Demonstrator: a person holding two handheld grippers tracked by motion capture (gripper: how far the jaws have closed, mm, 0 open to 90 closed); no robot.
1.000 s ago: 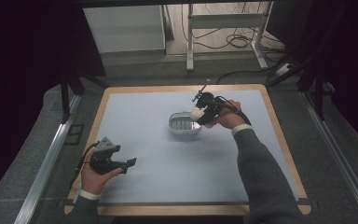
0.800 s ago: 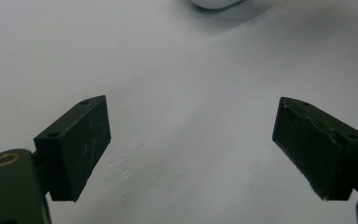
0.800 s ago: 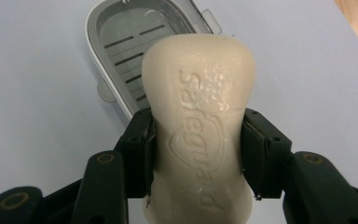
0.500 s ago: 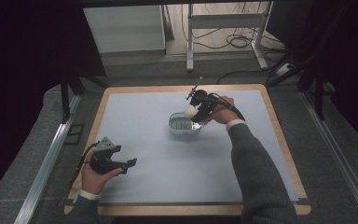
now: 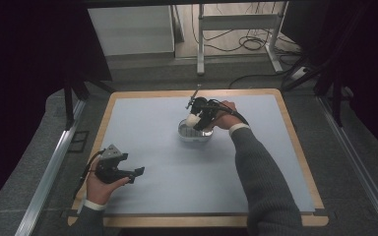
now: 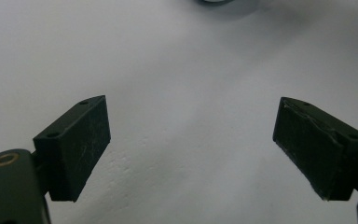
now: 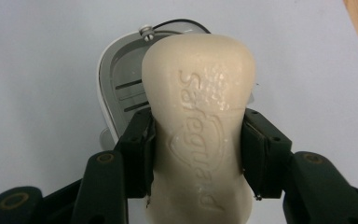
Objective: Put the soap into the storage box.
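A cream bar of soap (image 7: 198, 121) with raised lettering is clamped between the two black jaws of my right gripper (image 7: 196, 149). In the high view that gripper (image 5: 200, 118) hangs just over the white soap dish (image 5: 193, 132) near the middle of the blue mat, with the soap (image 5: 193, 119) pale at its tip. The dish (image 7: 121, 88) lies right behind the soap in the right gripper view, its slotted floor showing. My left gripper (image 5: 137, 173) rests low at the mat's front left, open, its jaws (image 6: 191, 149) wide apart over bare mat.
The blue mat (image 5: 152, 128) covers a wooden-edged table (image 5: 295, 142). Metal rails run along both sides, and cables and a stand's legs (image 5: 236, 44) lie on the floor beyond the far edge. A sliver of the dish (image 6: 213, 2) shows at the top of the left gripper view.
My right hand has carried the soap leftward and slightly down, from the dish's right rim to over the dish. The left hand has stayed where it was.
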